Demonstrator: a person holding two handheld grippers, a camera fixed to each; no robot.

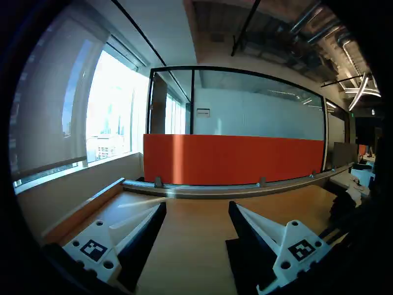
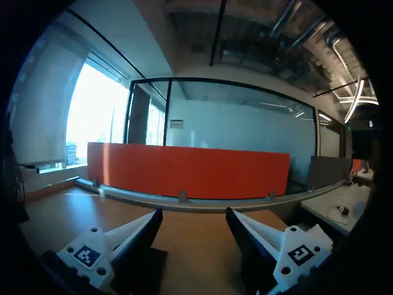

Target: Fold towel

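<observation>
The left tool (image 1: pixel 196 203) and right tool (image 2: pixel 194 210) gape empty, orange divider (image 1: pixel 231 160) at 12 o'clock. Folding looks unstarted; next, seek the towel's corners.

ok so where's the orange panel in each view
Left gripper view: the orange panel spans the middle, slightly right of centre, behind the far edge of the desk.
Right gripper view: the orange panel spans the middle, slightly left of centre, behind the desk.
Shared landmark: the small white sign on the glass just above the panel's left part.
</observation>
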